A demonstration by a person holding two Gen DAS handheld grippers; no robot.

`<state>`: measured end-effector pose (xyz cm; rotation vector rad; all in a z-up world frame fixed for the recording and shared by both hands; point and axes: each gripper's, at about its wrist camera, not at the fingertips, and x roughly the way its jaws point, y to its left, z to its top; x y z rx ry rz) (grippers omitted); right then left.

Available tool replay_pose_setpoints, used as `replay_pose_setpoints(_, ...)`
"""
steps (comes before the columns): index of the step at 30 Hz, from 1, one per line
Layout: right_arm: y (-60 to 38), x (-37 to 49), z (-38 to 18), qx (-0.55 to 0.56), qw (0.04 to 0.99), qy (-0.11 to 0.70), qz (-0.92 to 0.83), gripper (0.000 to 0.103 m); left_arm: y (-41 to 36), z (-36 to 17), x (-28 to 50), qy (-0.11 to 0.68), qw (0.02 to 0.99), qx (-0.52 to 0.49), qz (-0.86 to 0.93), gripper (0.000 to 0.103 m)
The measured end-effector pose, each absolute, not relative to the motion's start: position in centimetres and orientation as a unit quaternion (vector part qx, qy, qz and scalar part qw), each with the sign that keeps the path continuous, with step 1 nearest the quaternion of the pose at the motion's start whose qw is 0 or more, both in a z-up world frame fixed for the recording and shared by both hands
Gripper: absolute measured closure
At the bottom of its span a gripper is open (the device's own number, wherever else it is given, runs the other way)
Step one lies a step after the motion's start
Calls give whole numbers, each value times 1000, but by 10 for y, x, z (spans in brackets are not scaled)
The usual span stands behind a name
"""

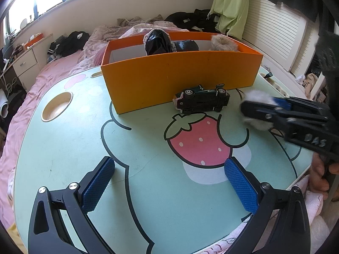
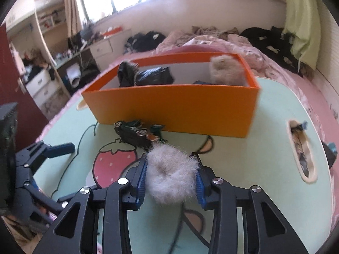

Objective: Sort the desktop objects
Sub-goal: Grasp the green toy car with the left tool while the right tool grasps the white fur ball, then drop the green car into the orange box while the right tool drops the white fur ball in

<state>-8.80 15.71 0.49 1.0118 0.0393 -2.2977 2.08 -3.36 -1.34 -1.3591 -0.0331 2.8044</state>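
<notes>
fluffy scrunchie gripped above strawberry-print surface

the right hand-held gripper point(image 2: 170, 174) is clenched on a pale grey fluffy scrunchie point(image 2: 171, 173), its blue pads point(image 2: 141, 180) pressing the fur from both sides. seen from the left wrist camera, the same right hand-held gripper point(image 1: 249, 111) comes in from the right edge with the scrunchie point(image 1: 257, 99) bulging around its tips, just in front of the orange box point(image 1: 180, 78); whether the scrunchie touches the surface cannot be told.

the left hand-held gripper point(image 1: 169, 182) is released, its blue-padded fingers point(image 1: 97, 184) spread wide with nothing between them, low over the mint-green surface point(image 1: 63, 148) near its front edge. a printed strawberry point(image 1: 199, 137) lies between the two tools.

a dark toy car point(image 1: 201, 101) lies tipped on its side, wheels showing, right against the front wall of the orange box. in the right wrist view the toy car point(image 2: 135, 133) sits just beyond the scrunchie, between it and the orange box point(image 2: 173, 110).

inside the box, a shiny black item point(image 1: 157, 41) with a lace trim stands at the left and a beige furry item point(image 1: 224, 43) shows at the right end; the beige furry item point(image 2: 225, 72) rises above the rim. the right wrist view is blurred.

the surface rests over a bed with pink bedding point(image 1: 61, 67), where dark clothes point(image 1: 70, 40) are scattered. a round cup recess point(image 1: 56, 106) is set in the surface at the left.
</notes>
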Motion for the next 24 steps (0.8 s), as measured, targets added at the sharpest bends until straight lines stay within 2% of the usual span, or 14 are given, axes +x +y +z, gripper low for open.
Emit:
replay_pose_setpoints(8, 186, -80, 12, 371, 293, -26, -881, 66, -16, 12, -11, -21, 40, -406, 913, 0)
replay_pose_setpoints(16, 197, -82, 8, 377, 286, -39, -880, 65, 14, 5, -59, -8, 24, -438, 899, 2)
replay_pose_setpoints(18, 198, -81, 7, 376, 285, -41, -881, 65, 14, 2, -61, -8, 26, -445, 895, 15)
replay_pose_setpoints(19, 198, -81, 6, 377, 285, -41, -880, 65, 13, 0, -61, -8, 23, -447, 894, 30)
replay_pose_setpoints(24, 197, -78, 9, 374, 285, -40, -882, 65, -2, 3, -44, -37, 60, -434, 898, 30)
